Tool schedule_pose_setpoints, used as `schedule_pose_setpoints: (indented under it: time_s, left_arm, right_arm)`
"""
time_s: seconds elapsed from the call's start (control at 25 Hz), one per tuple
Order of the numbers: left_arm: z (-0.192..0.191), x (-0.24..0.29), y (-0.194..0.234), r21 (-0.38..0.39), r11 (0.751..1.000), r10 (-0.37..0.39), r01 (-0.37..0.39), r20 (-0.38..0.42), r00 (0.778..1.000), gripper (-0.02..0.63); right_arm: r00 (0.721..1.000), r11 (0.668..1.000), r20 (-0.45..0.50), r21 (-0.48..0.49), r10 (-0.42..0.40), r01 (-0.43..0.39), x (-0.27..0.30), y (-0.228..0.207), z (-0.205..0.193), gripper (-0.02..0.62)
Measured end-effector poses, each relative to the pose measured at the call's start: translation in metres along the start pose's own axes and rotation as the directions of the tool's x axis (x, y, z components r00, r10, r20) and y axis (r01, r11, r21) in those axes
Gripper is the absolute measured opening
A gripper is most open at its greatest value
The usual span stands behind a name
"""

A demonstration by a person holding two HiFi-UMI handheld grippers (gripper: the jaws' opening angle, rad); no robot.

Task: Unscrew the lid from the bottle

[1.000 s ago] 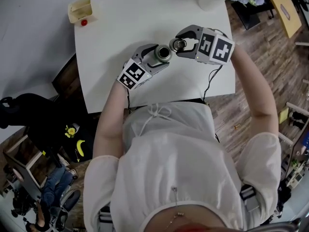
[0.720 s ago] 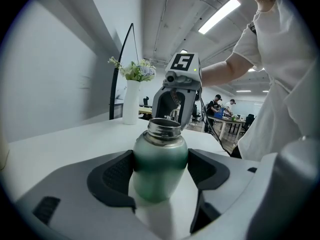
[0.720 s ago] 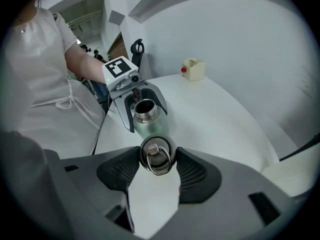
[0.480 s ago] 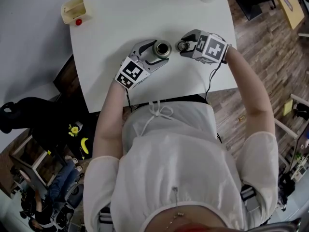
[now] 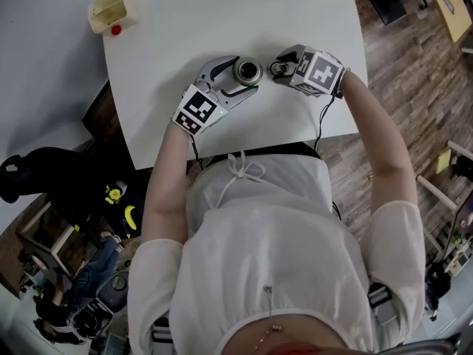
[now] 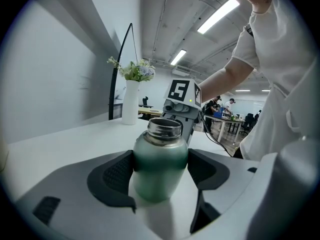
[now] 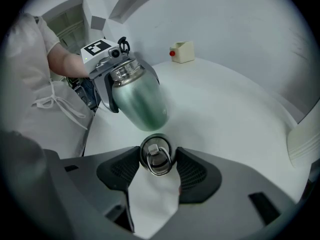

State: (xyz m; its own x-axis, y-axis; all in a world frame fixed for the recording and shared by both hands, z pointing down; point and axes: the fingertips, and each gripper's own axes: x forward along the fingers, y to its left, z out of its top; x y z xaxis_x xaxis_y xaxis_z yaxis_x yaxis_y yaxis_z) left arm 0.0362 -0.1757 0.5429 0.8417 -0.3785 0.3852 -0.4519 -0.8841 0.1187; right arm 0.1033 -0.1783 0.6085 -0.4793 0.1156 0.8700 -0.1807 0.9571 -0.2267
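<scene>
Left tongs clamp bottle; right tongs pinch lid; yellow box well apart.

The right tool has its 2 jaws pressed on the dark lid, whose metal ring faces the camera, with the white worktop beneath. Just beyond, the left tool clamps the green bottle, its steel mouth uncapped. A cream box sits far back.

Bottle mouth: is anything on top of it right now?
Nothing. The bottle stands with its steel neck bare; the lid is off, clamped in the right gripper beside it. Whether there is liquid inside cannot be seen.
</scene>
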Motion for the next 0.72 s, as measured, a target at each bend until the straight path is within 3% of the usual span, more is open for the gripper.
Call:
schedule_pose_setpoints:
  time_s: [0.24, 0.32, 0.44, 0.72]
  left_arm:
    - [-0.001, 0.0, 0.0, 0.0, 1.0, 0.002, -0.002, -0.002, 1.0, 0.353]
    - [-0.001, 0.0, 0.0, -0.006, 1.0, 0.006, -0.006, -0.006, 1.0, 0.353]
    - [0.0, -0.001, 0.0, -0.007, 0.999, 0.032, -0.032, -0.004, 0.999, 0.353]
    - [0.024, -0.026, -0.004, -0.021, 0.994, 0.11, -0.109, 0.062, 0.992, 0.353]
  right_arm:
    - [1.0, 1.0, -0.016, 0.007, -0.006, 0.006, 0.001, 0.0, 0.0, 0.247]
    - [1.0, 1.0, -0.01, 0.023, -0.001, 0.001, -0.001, 0.003, 0.001, 0.31]
    - [0.999, 0.998, 0.048, 0.064, -0.013, 0.01, -0.009, 0.004, 0.007, 0.362]
    - [0.963, 0.987, 0.22, 0.082, -0.155, 0.14, -0.053, 0.001, 0.038, 0.321]
